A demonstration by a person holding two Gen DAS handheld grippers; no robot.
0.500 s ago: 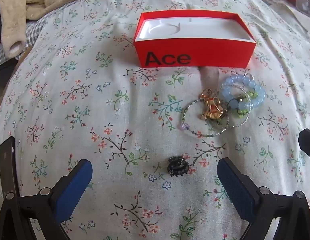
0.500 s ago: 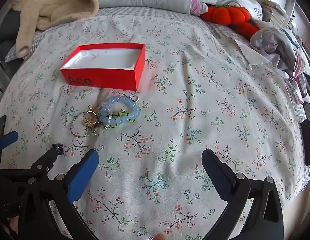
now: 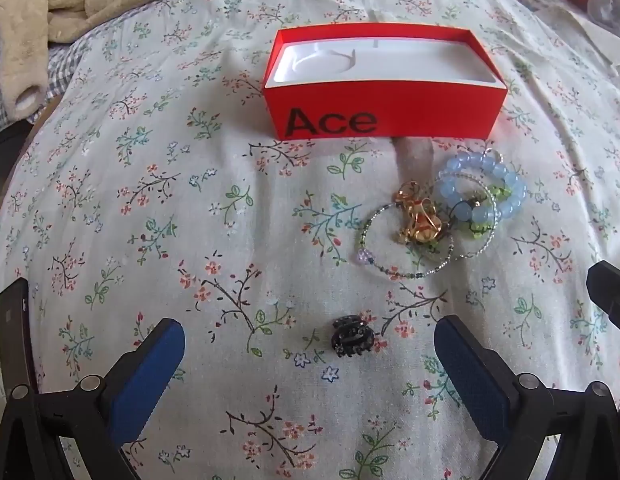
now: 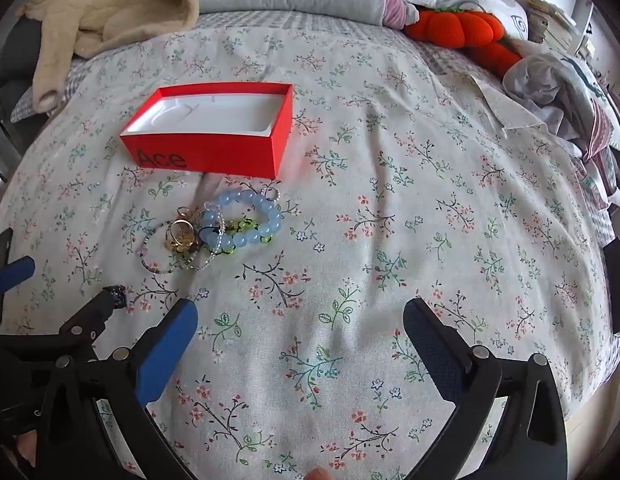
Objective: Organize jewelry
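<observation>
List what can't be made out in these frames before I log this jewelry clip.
- Black hair claw clip: right wrist view, mostly hidden behind the left hand-held gripper's arm; plain in the left wrist view.
- Jewelry pile: both views, bracelets and gold piece overlap; count unclear.
- Red box: its floor by the near wall is hidden by that wall.
- Dark object: right wrist view, cut off by the fisheye edge; unidentifiable.

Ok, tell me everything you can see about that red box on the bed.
The red box is an open, lidless rectangular carton, apparently cardboard, with "Ace" printed in black on its front. Inside sits an empty white moulded insert with a round recess. It rests flat on the floral bedspread, beyond the jewelry pile; nothing else touches it.
</observation>
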